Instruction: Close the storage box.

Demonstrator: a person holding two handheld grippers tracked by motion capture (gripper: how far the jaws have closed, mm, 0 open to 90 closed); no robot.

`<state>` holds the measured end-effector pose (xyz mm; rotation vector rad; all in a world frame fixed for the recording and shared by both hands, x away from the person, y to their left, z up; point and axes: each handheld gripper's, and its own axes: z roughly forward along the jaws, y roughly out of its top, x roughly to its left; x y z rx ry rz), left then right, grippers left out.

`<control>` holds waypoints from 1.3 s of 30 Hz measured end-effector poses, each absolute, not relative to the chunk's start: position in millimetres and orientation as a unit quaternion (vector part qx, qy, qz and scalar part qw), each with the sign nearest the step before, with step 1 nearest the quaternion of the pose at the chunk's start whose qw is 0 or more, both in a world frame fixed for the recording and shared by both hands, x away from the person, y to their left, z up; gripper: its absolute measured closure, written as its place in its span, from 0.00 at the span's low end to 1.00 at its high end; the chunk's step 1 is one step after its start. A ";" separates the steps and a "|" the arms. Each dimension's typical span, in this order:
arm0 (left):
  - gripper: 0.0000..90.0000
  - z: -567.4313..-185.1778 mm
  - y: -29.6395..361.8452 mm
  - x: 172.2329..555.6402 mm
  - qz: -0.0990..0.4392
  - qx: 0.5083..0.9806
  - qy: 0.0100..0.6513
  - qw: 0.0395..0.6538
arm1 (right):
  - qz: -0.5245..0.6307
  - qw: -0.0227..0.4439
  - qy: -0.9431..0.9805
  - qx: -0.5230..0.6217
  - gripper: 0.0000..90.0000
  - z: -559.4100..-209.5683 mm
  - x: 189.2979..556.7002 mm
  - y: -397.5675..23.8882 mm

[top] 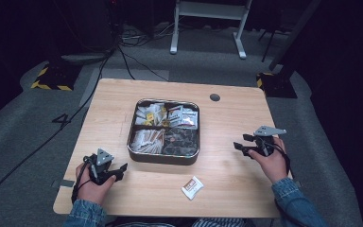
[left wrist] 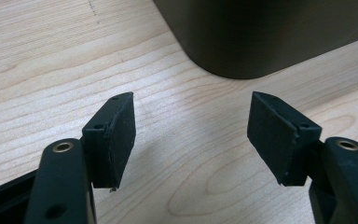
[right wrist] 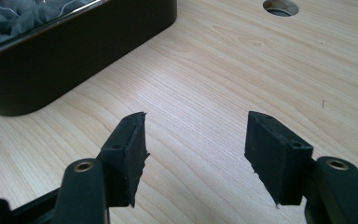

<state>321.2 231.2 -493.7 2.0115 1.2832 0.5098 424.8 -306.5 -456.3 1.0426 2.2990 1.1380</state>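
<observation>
From up high, a wooden table [top: 123, 113] has a dark metal tin [top: 163, 158] in the middle. The tin is split into four boxes, and each box is full of little packets. One small white packet [top: 192, 187] lies alone on the table, in front of the tin and near the table's front edge. The left gripper [top: 121, 169] sits by the tin's front left corner. The right gripper [top: 238, 147] sits to the right of the tin, a bit apart from it. The lone packet is between the two hands, touching neither.

In the left gripper view, the left gripper [left wrist: 191, 135] has its jaws wide apart with only bare wood between them. The tin's [left wrist: 261, 37] dark rounded corner is just ahead.

In the right gripper view, the right gripper [right wrist: 196, 154] is open too, holding nothing. The tin's [right wrist: 74, 60] side is ahead on the left, and a round hole [right wrist: 280, 6] in the table is far back.
</observation>
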 end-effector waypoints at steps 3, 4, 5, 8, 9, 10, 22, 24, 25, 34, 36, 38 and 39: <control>0.37 -493.7 231.3 321.0 0.197 0.774 0.495 0.344 | 0.412 0.194 0.810 0.368 0.44 -464.9 422.7 -306.4; 0.37 -493.7 231.0 320.8 0.198 0.773 0.496 0.344 | 0.416 0.195 0.808 0.369 0.44 -468.0 422.2 -306.6; 0.37 -493.7 231.0 320.9 0.197 0.773 0.495 0.344 | 0.416 0.195 0.807 0.371 0.44 -470.3 421.9 -307.1; 0.37 -494.0 231.0 321.5 0.195 0.775 0.493 0.343 | 0.415 0.191 0.808 0.373 0.44 -472.8 421.6 -307.8; 0.37 -494.1 230.8 321.7 0.195 0.775 0.494 0.342 | 0.415 0.192 0.807 0.374 0.44 -473.4 421.2 -308.1; 0.37 -494.5 230.5 321.9 0.194 0.775 0.494 0.343 | 0.415 0.189 0.806 0.376 0.44 -475.8 420.2 -308.7; 0.37 -495.8 230.1 324.0 0.190 0.776 0.494 0.343 | 0.393 0.168 0.821 0.379 0.42 -492.9 415.4 -305.9; 0.36 -496.4 230.0 324.3 0.187 0.777 0.495 0.342 | 0.392 0.161 0.825 0.373 0.42 -496.9 414.7 -305.4; 0.36 -496.4 230.0 324.3 0.187 0.777 0.495 0.342 | 0.392 0.161 0.825 0.373 0.42 -496.9 414.7 -305.4; 0.34 -500.6 228.9 326.5 0.176 0.782 0.496 0.333 | 0.376 0.162 0.842 0.350 0.26 -504.0 412.0 -300.1; 0.33 -501.8 228.5 326.9 0.177 0.785 0.492 0.331 | 0.368 0.159 0.846 0.351 0.15 -504.8 413.4 -298.7; 0.31 -502.8 227.9 327.0 0.178 0.786 0.490 0.333 | 0.365 0.157 0.848 0.352 0.11 -505.2 414.5 -297.2; 0.30 -503.2 227.7 327.0 0.178 0.786 0.489 0.334 | 0.364 0.154 0.849 0.350 0.10 -505.3 415.2 -296.8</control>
